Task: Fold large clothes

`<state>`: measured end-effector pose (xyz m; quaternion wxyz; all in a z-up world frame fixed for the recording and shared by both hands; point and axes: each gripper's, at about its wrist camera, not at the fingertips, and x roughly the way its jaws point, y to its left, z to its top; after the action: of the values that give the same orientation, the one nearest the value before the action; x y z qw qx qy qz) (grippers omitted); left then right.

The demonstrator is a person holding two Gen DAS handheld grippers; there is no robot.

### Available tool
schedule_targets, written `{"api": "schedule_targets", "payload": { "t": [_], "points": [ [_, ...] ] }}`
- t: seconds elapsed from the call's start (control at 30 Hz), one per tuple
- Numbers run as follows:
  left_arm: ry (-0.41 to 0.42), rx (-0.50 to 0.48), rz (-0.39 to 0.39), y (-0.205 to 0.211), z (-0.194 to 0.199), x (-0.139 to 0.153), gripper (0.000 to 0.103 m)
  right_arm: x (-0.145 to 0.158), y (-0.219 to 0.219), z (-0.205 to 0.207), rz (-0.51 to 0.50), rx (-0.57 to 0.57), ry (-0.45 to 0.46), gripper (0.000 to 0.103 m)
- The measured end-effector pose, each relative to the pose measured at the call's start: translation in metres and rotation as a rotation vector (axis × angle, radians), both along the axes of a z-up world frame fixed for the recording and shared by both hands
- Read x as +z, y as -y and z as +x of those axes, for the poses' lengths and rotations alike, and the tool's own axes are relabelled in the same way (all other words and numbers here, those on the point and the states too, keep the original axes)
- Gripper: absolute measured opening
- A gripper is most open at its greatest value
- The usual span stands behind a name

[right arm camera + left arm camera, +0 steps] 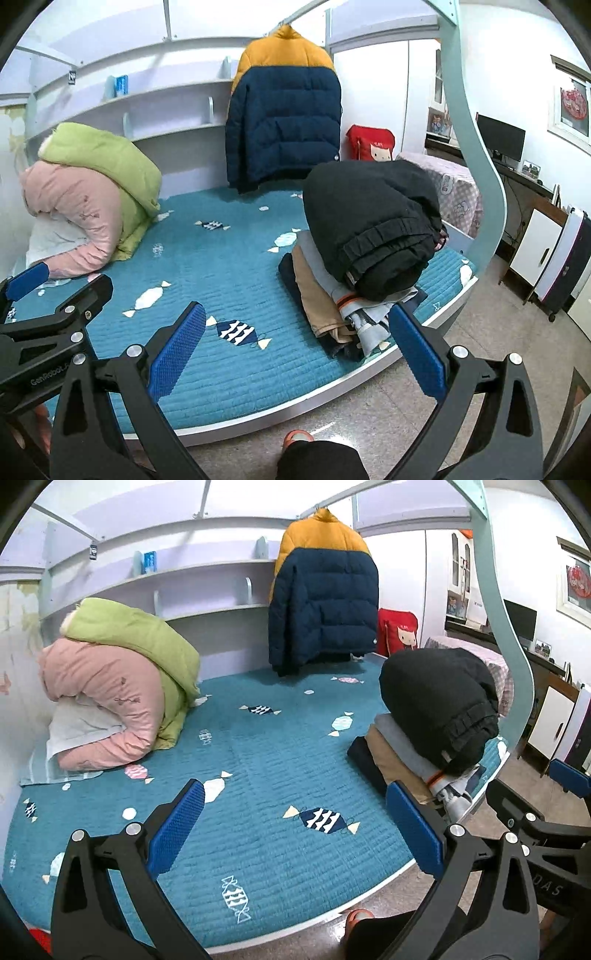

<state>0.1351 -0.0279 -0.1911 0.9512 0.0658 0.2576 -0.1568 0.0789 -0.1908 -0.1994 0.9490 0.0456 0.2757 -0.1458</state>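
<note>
A navy and yellow puffer jacket (pixel 323 602) (pixel 282 118) hangs from the bunk frame over the far side of the teal mattress (pixel 258 760) (pixel 207 266). At the left lies a heap of unfolded coats, green (pixel 136 635) (pixel 107 162) over pink (pixel 107 698) (pixel 74 210). On the right edge a folded black garment (pixel 439 701) (pixel 373 221) tops a stack of folded clothes (pixel 399 760) (pixel 332 299). My left gripper (pixel 299 823) is open above the mattress front, holding nothing. My right gripper (pixel 299 343) is open too, near the stack's front corner, also holding nothing.
White shelves (pixel 192 587) line the wall behind the bed. A red cartoon bag (pixel 397 631) (pixel 371 142) sits at the far right corner. The curved bunk post (pixel 513 642) (pixel 480 147) stands right of the stack. A monitor (pixel 500 138), cabinets and a suitcase (pixel 565 258) fill the room's right side. A person's foot (pixel 297 437) is on the floor.
</note>
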Motion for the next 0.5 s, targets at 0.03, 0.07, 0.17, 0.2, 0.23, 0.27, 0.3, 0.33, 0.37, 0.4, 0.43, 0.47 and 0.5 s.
{"api": "schedule_targets", "payload": {
  "t": [0.03, 0.07, 0.17, 0.2, 0.23, 0.27, 0.3, 0.33, 0.37, 0.4, 0.43, 0.47, 0.5],
  "points": [
    [0.003, 0.001, -0.003, -0.002, -0.006, 0.004, 0.099, 0.002, -0.002, -0.005, 0.001, 0.003, 0.007, 0.096],
    [0.006, 0.005, -0.009, -0.005, -0.012, 0.007, 0.099, 0.005, -0.003, -0.009, 0.000, 0.006, 0.013, 0.096],
    [0.028, 0.020, -0.019, -0.011, -0.028, 0.016, 0.099, 0.014, -0.008, -0.022, -0.014, 0.020, 0.041, 0.096],
    [0.036, 0.024, -0.023, -0.013, -0.033, 0.019, 0.099, 0.016, -0.010, -0.027, -0.017, 0.022, 0.050, 0.096],
    [0.044, 0.030, -0.031, -0.016, -0.039, 0.022, 0.099, 0.019, -0.013, -0.032, -0.022, 0.026, 0.058, 0.096],
    [0.049, 0.040, -0.035, -0.019, -0.045, 0.025, 0.099, 0.021, -0.015, -0.036, -0.027, 0.031, 0.062, 0.096],
    [0.055, 0.048, -0.036, -0.021, -0.049, 0.027, 0.099, 0.023, -0.017, -0.038, -0.033, 0.038, 0.068, 0.096],
    [0.064, 0.057, -0.039, -0.024, -0.054, 0.030, 0.099, 0.025, -0.020, -0.042, -0.039, 0.045, 0.075, 0.096],
    [0.070, 0.066, -0.045, -0.028, -0.059, 0.034, 0.099, 0.028, -0.023, -0.045, -0.043, 0.054, 0.081, 0.096],
    [0.075, 0.074, -0.055, -0.031, -0.064, 0.037, 0.099, 0.029, -0.024, -0.047, -0.045, 0.060, 0.088, 0.096],
    [0.078, 0.078, -0.063, -0.034, -0.067, 0.040, 0.099, 0.031, -0.026, -0.050, -0.048, 0.065, 0.095, 0.096],
    [0.080, 0.082, -0.070, -0.037, -0.069, 0.042, 0.099, 0.032, -0.028, -0.054, -0.050, 0.066, 0.100, 0.096],
    [0.084, 0.089, -0.074, -0.040, -0.073, 0.045, 0.099, 0.033, -0.029, -0.055, -0.053, 0.070, 0.103, 0.096]
  ]
}}
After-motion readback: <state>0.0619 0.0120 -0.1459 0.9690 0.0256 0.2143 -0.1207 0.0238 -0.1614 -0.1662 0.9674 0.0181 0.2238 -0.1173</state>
